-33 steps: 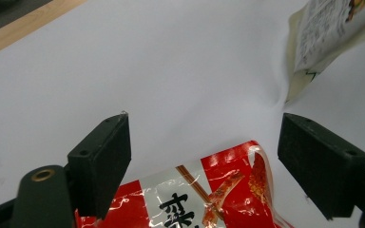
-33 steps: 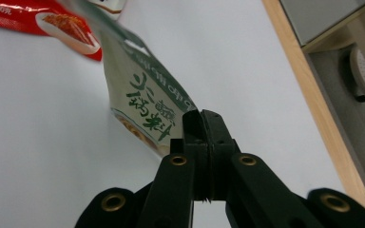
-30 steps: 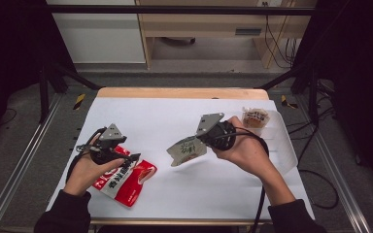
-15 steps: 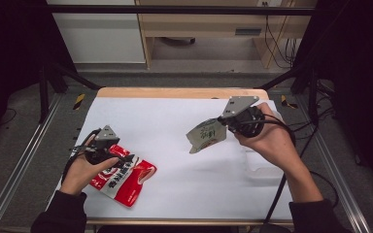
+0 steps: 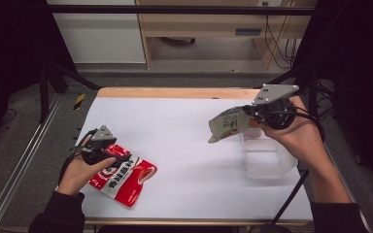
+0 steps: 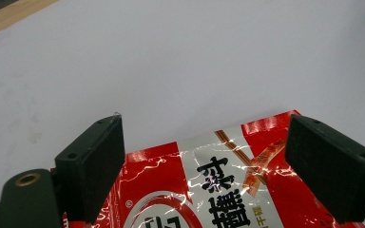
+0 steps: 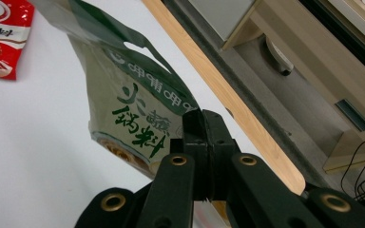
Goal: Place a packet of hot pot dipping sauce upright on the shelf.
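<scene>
Nearest the person, the left gripper [image 5: 108,151] rests over a glossy red foil snack pouch [image 5: 122,177] lying flat on the white counter [image 5: 175,141]; its fingers [image 6: 92,164] stand wide apart, straddling the pouch's top edge without pinching it. Farther off on the right, the right gripper [image 5: 250,111] is held up, fingers clamped on the edge of a grey-green printed sachet [image 5: 229,123], which hangs in the air just above a clear plastic tub [image 5: 267,158].

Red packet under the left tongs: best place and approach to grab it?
Take the red packet by its upper edge, coming from above. It lies flat on the white table, so only an edge can be pinched. The left tongs already stand open over that end, with its sealed edge lying between the jaws.
</scene>
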Demonstrator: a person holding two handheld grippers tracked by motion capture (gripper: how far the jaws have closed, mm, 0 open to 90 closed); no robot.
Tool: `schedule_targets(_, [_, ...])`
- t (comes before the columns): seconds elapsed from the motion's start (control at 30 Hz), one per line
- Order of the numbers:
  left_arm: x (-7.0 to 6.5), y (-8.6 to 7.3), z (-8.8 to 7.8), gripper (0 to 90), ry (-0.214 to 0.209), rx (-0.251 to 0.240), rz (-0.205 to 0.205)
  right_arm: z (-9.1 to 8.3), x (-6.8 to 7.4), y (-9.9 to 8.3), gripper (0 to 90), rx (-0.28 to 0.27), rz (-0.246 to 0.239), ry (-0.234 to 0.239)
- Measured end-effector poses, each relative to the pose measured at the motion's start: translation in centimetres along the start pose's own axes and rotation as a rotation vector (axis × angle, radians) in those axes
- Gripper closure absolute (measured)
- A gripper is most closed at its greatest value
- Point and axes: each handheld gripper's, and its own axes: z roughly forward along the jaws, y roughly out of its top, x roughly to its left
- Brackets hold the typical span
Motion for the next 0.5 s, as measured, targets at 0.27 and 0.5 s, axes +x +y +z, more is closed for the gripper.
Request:
schedule_targets(0.27, [0.4,-0.2,-0.4,13.5,0.007,-0.009,-0.012,-0.4,-1.0,-1.1,90.0,0.022,0.03,-0.035])
schedule_targets(0.5, [1.0,-0.5,-0.7,13.6,0.021,-0.017,-0.036,-1.2,-2.3,-2.4,90.0,0.046,0.089,-0.085])
